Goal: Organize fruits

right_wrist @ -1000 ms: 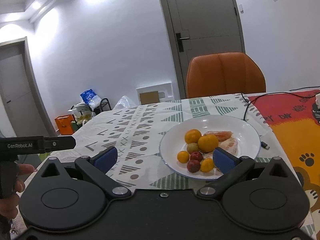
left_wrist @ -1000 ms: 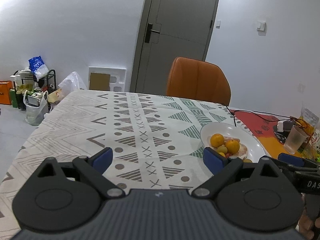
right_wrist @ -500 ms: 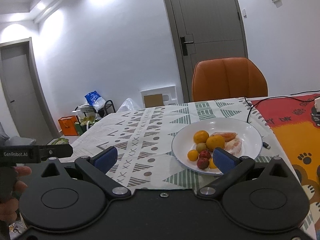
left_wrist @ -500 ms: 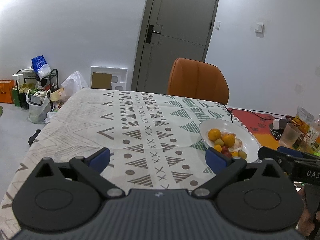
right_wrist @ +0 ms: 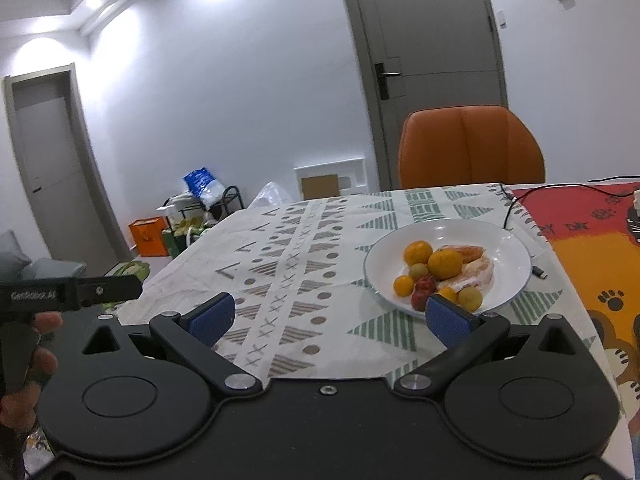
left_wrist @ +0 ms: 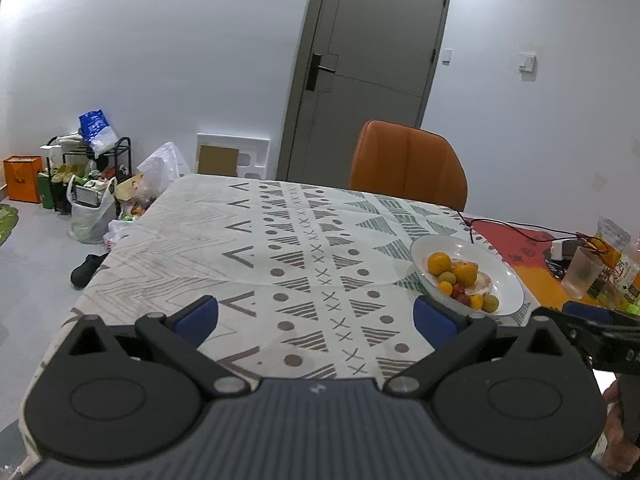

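A white plate (left_wrist: 440, 245) (right_wrist: 460, 236) stands on the patterned tablecloth (left_wrist: 280, 248). It holds two oranges (left_wrist: 439, 263) (right_wrist: 445, 264), pale peeled citrus segments (right_wrist: 476, 270) and several small yellow, green and red fruits (right_wrist: 425, 285). My left gripper (left_wrist: 316, 316) hovers over the table's near edge, left of the plate; its jaws are opening and nothing is between them. My right gripper (right_wrist: 331, 316) is open and empty. Its right fingertip (right_wrist: 450, 318) overlaps the plate's near rim in the picture, short of it.
An orange chair (left_wrist: 408, 168) stands at the far side of the table. A black cable (right_wrist: 516, 204) runs past the plate onto a red and orange mat (right_wrist: 592, 248). A plastic cup (left_wrist: 582, 274) and snack packets stand at the right. Bags and a rack (left_wrist: 88, 184) crowd the floor at left.
Both grippers have drawn back from the table, so the plate looks smaller and farther off. The left jaws have spread a little wider.
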Demonstrator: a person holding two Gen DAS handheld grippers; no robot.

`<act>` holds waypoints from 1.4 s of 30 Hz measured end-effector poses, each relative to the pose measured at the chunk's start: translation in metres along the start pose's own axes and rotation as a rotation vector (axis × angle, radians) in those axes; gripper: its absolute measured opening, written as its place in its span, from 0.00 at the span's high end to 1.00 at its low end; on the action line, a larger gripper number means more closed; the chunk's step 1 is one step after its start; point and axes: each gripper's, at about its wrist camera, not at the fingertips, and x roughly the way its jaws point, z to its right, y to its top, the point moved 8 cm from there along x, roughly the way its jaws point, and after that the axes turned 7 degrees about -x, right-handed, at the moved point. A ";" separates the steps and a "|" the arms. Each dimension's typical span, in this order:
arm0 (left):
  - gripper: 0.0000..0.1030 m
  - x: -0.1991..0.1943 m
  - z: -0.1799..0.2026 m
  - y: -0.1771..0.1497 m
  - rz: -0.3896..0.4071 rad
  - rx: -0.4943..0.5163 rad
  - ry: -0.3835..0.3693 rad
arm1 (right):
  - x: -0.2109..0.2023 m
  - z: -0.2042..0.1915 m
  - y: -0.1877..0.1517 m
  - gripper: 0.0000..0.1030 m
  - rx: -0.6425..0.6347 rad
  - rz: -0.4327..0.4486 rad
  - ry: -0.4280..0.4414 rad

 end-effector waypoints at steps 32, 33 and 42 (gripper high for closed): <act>0.00 -0.009 -0.009 -0.003 -0.011 0.032 0.059 | -0.006 0.000 -0.009 0.00 0.004 -0.035 0.026; 0.00 -0.009 -0.009 -0.003 -0.011 0.033 0.059 | -0.005 0.000 -0.009 0.00 0.006 -0.035 0.027; 0.00 -0.010 -0.010 -0.002 -0.012 0.043 0.069 | -0.001 -0.001 -0.011 0.00 0.005 -0.038 0.041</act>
